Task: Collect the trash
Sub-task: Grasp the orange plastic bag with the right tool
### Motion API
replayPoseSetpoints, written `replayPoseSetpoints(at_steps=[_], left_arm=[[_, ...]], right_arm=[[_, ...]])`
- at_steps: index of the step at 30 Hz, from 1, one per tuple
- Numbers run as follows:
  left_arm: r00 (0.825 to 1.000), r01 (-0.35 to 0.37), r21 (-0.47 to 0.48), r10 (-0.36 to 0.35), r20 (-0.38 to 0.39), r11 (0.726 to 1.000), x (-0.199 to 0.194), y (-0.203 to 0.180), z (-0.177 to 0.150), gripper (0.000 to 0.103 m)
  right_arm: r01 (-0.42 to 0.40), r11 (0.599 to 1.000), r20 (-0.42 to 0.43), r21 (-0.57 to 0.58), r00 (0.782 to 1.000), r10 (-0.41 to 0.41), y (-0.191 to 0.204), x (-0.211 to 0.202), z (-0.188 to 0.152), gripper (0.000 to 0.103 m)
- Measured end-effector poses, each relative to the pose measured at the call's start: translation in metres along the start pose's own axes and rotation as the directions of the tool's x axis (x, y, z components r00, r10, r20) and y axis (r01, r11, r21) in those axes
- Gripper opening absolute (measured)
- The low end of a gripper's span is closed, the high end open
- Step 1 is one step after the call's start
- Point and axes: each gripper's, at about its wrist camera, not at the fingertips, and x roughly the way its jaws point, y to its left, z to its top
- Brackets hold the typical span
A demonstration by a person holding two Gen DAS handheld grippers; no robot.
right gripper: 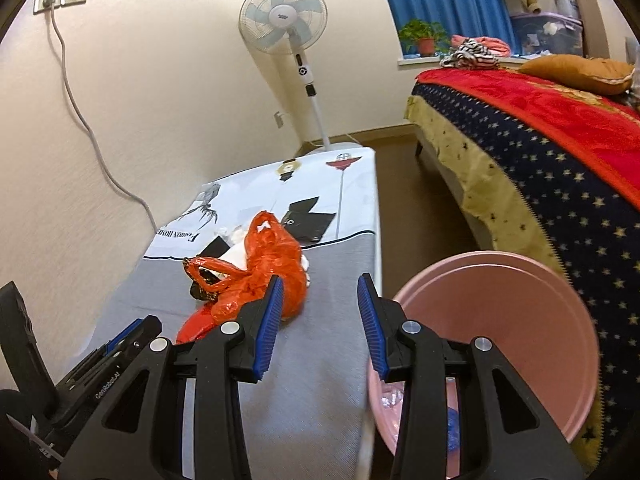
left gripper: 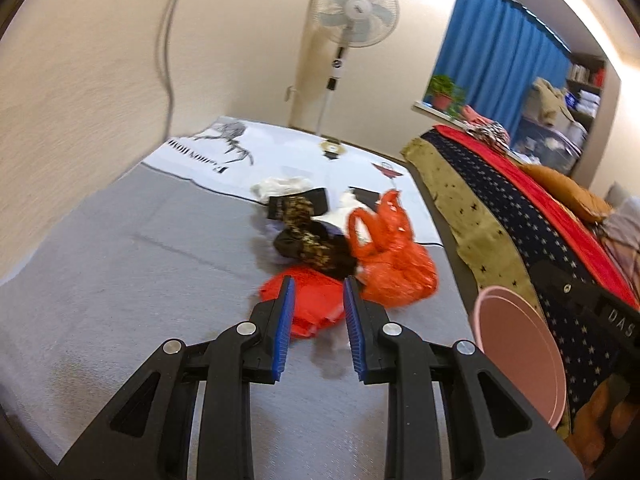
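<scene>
A pile of trash lies on the grey cloth-covered table [left gripper: 120, 264]: an orange plastic bag [left gripper: 394, 264], a red wrapper [left gripper: 314, 300], a dark gold-patterned wrapper [left gripper: 316, 246] and white crumpled paper [left gripper: 280, 186]. My left gripper [left gripper: 318, 292] is open and empty, its fingertips on either side of the red wrapper's near edge. My right gripper [right gripper: 320, 288] is open and empty above the table's right edge, just right of the orange bag [right gripper: 272, 264]. A pink bucket [right gripper: 500, 320] stands beside the table with some scraps inside.
A bed with a red and star-patterned blanket [right gripper: 540, 140] stands to the right, with a narrow floor gap. A standing fan [right gripper: 284, 28] is beyond the table's far end. A wall with a hanging cable [right gripper: 80, 120] runs along the left.
</scene>
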Motion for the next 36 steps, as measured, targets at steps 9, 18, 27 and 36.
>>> replayPoseSetpoints(at_steps=[9, 18, 27, 36], left_arm=[[0.997, -0.018, -0.051, 0.014, -0.077, 0.999, 0.027, 0.015, -0.003, 0.035], [0.992, 0.002, -0.088, -0.013, -0.124, 0.996, 0.043, 0.021, -0.003, 0.057], [0.989, 0.021, -0.113, -0.037, -0.143, 0.993, 0.054, 0.024, -0.002, 0.061], [0.988, 0.029, -0.083, -0.042, -0.151, 0.996, 0.061, 0.009, 0.0, 0.072]], right_arm=[[-0.053, 0.998, -0.07, 0.014, 0.996, 0.054, 0.015, 0.048, -0.005, 0.049], [-0.088, 0.995, -0.143, 0.057, 0.985, 0.095, 0.015, 0.091, -0.012, 0.052], [-0.113, 0.992, -0.185, 0.058, 0.975, 0.122, 0.018, 0.11, -0.014, 0.025], [-0.08, 0.995, -0.135, 0.053, 0.987, 0.086, 0.009, 0.089, -0.008, 0.016]])
